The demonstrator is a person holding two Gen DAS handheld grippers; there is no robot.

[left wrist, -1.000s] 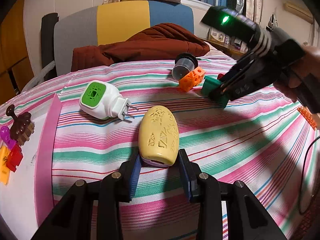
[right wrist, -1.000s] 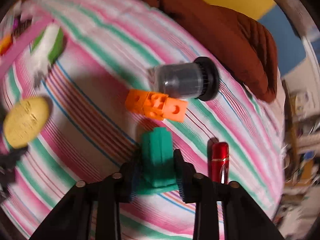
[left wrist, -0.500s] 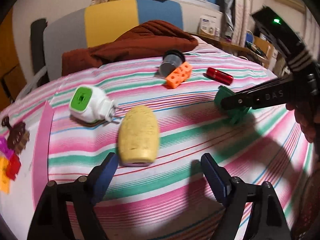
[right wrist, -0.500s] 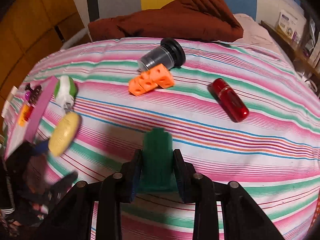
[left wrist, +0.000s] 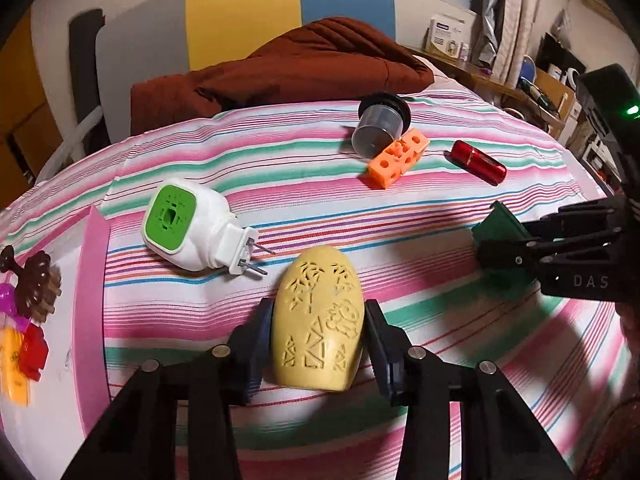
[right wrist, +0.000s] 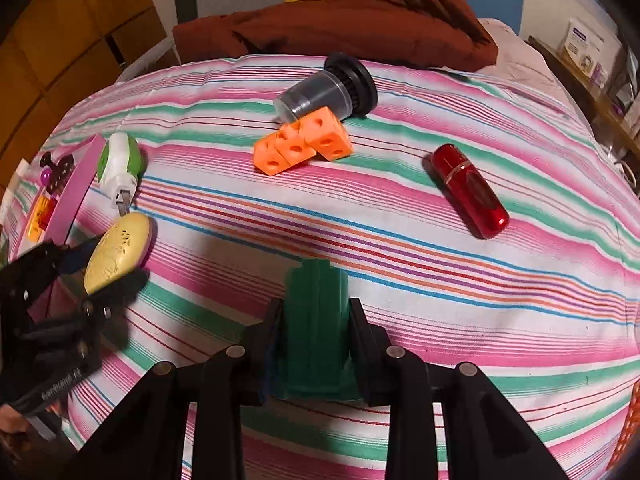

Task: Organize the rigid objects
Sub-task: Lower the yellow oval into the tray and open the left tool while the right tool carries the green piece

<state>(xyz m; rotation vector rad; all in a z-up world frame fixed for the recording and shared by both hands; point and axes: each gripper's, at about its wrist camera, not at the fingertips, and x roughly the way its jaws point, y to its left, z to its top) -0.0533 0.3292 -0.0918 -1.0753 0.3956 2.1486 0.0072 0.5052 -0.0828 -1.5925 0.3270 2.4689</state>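
Observation:
My left gripper (left wrist: 318, 328) is shut on a yellow carved oval case (left wrist: 318, 320) that lies on the striped bedspread; the case also shows at the left of the right wrist view (right wrist: 118, 252). My right gripper (right wrist: 316, 320) is shut on a green plastic block (right wrist: 316, 328), seen at the right of the left wrist view (left wrist: 500, 228). On the bed lie a white and green plug-in device (left wrist: 188, 228), an orange holed block (left wrist: 398, 156), a dark jar on its side (left wrist: 378, 124) and a red cylinder (left wrist: 478, 162).
A pink-edged white board (left wrist: 94, 280) at the left holds several small toys (left wrist: 32, 296). A brown blanket (left wrist: 288, 72) lies at the bed's far end before a coloured headboard. A cluttered desk (left wrist: 520, 80) stands at the far right.
My left gripper opened wide and drew back, then moved forward and shut on the yellow case. My right gripper carried the green block away from the orange block, toward the near side.

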